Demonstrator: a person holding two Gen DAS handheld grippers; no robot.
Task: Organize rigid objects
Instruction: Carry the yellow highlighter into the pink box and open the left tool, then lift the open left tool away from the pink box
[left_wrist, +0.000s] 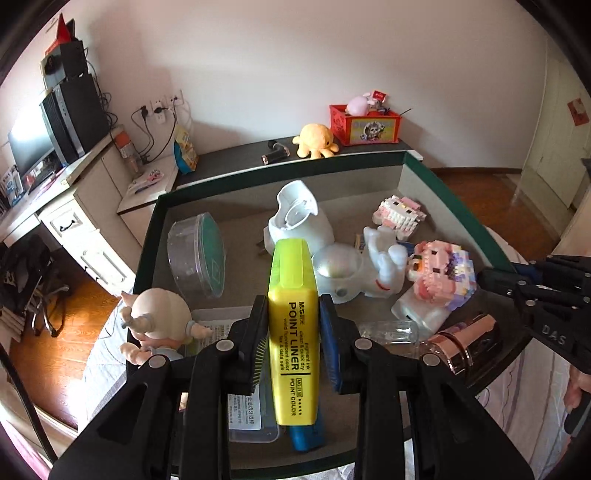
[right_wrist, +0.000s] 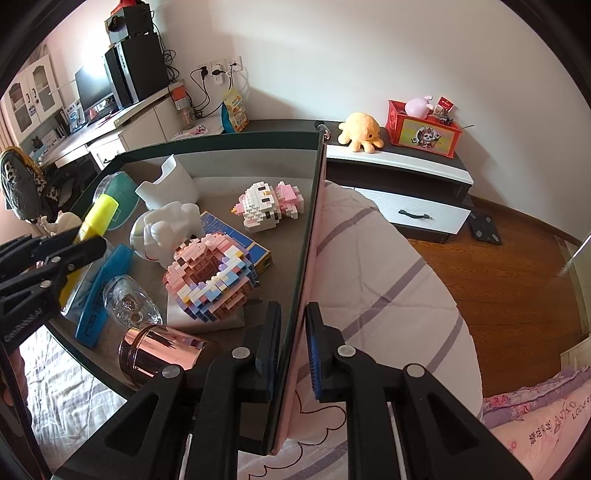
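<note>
My left gripper is shut on a yellow highlighter and holds it over a green-rimmed box. The box holds a white astronaut figure, a pink block model, a white and pink block model, a blue highlighter, a rose-gold capped bottle and a clear round case. My right gripper is shut on the thin right wall of the box. The left gripper shows at the left edge of the right wrist view.
The box rests on a quilted bed. Behind it a nightstand carries an orange octopus plush and a red crate. A desk with a monitor stands at the left. A doll figurine sits at the box's left corner.
</note>
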